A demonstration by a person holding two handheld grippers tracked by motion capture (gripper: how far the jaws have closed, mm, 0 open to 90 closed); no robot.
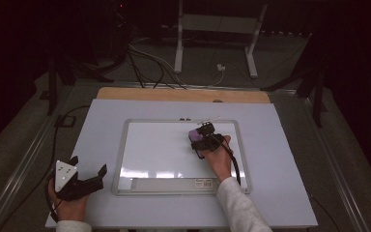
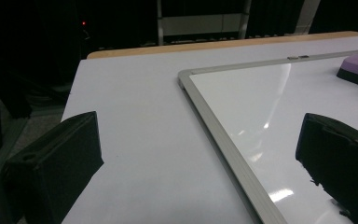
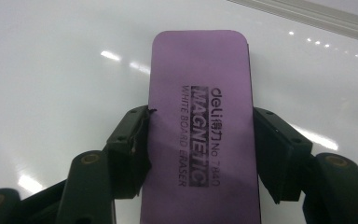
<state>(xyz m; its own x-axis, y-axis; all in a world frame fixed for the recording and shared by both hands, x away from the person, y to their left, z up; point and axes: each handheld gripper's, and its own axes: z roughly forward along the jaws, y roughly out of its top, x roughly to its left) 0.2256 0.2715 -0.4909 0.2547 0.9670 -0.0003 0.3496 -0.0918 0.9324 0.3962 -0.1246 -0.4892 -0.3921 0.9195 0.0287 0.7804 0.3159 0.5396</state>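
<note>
Near the front left corner of the worktop [image 1: 101,121], the left gripper [image 1: 88,172] is held in a hand [image 1: 67,208] with its jaws spread wide and nothing between them. In the left gripper view, one jaw is seen over the bare worktop and the other over the whiteboard's left side. The whiteboard [image 1: 154,145], framed in silver, lies flat at the middle of the worktop, with a grey tray strip [image 1: 171,184] along its front edge. Its surface is seen to be blank and glossy. Toward the whiteboard's back right part, the right gripper [image 1: 204,137] is closed on a purple eraser [image 3: 200,93], which is pinched by its long sides and rests on the board. Printed text on the eraser reads "MAGNETIC WHITE BOARD ERASER".
</note>
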